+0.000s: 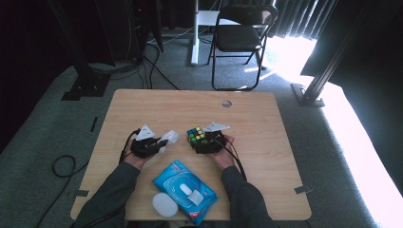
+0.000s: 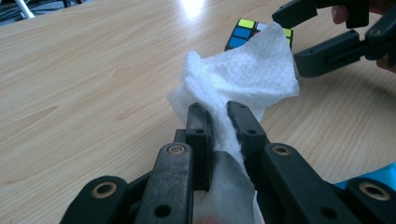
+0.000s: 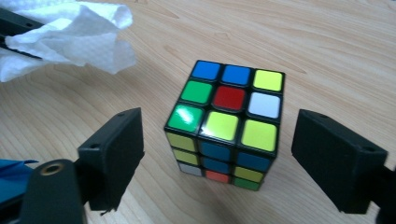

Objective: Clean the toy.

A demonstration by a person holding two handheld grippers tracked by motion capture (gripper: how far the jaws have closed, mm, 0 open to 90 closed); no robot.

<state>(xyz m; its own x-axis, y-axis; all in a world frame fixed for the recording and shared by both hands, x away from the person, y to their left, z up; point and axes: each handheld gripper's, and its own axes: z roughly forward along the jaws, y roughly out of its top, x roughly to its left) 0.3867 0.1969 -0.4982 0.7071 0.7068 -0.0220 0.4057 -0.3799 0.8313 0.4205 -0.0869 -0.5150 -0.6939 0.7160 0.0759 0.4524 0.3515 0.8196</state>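
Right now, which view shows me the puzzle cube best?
The right gripper view: the puzzle cube sits close and sharp on the table, top and near faces readable. In the left gripper view, the wipe covers most of it. The high view shows it small.

Item count, referenced to the counter

On the counter: one puzzle cube, one white wipe, one blue wipe pack, one white oval lid. Above the counter: two tongs, left tongs and right tongs. Beyond the counter's far edge: one folding chair.
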